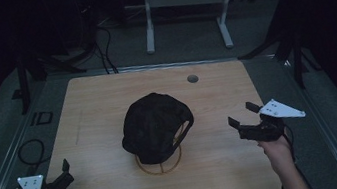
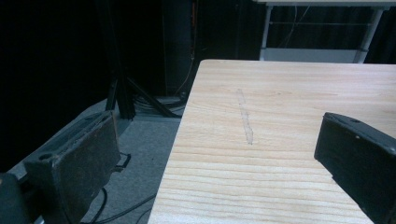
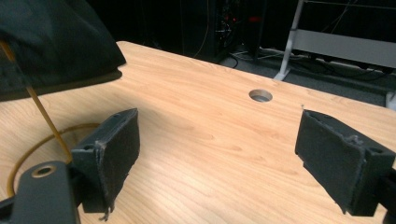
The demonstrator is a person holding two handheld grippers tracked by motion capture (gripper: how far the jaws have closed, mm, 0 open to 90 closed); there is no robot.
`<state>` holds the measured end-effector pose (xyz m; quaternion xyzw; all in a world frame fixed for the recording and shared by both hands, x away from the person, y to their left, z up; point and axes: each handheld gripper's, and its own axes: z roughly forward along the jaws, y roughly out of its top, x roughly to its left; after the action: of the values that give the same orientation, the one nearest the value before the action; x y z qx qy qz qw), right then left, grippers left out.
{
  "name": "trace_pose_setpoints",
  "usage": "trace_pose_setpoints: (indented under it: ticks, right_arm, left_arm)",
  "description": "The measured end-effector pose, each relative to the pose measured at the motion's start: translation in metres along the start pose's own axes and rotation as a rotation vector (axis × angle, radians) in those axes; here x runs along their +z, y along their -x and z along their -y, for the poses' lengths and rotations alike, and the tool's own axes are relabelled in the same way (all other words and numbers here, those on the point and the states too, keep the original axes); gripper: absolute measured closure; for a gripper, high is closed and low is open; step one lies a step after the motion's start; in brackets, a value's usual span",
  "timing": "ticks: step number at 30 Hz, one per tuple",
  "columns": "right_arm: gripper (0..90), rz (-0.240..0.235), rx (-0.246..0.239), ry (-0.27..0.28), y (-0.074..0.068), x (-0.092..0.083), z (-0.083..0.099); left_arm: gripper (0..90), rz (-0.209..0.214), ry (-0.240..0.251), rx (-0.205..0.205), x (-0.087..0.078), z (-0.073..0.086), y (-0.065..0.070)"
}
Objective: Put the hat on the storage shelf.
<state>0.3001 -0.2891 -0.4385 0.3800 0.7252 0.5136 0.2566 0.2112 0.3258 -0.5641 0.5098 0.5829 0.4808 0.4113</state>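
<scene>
Your high view is dim, room beyond the table point(image 1: 108, 108) near black, black cap point(image 1: 156, 124) swallowing detail, soft shadow under it, gripper views brighter, wood grain sharp, your near jaws slightly soft, no glare, mild grain in the dark areas.

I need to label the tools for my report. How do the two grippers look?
The left gripper and right gripper are black, each with two blocky, worn jaws, a grey three-cornered plate with small dots on top, and a black cable trailing behind.
</scene>
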Motion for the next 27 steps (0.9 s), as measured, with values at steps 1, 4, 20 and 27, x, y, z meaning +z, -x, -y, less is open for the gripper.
trace_pose_setpoints:
  ticks: [1, 4, 20, 27]
  right_arm:
    - [13.8, -0.006, -0.007, 0.01, 0.003, -0.003, 0.009]
    - [13.7, 0.009, -0.009, 0.009, 0.007, -0.006, 0.022]
    - [13.7, 0.172, 0.09, -0.065, 0.038, -0.01, 0.092]
    - [13.8, 0.321, 0.095, -0.112, 0.049, -0.015, 0.111]
  left_arm:
    - [0.6, 0.0, 0.001, 0.0, 0.0, 0.0, 0.0]
    - [0.6, 0.0, 0.0, 0.0, 0.0, 0.0, 0.0]
    - [0.6, -0.003, -0.002, -0.002, 0.0, 0.0, 0.0]
    - [0.6, -0.002, -0.001, -0.003, 0.0, 0.0, 0.0]
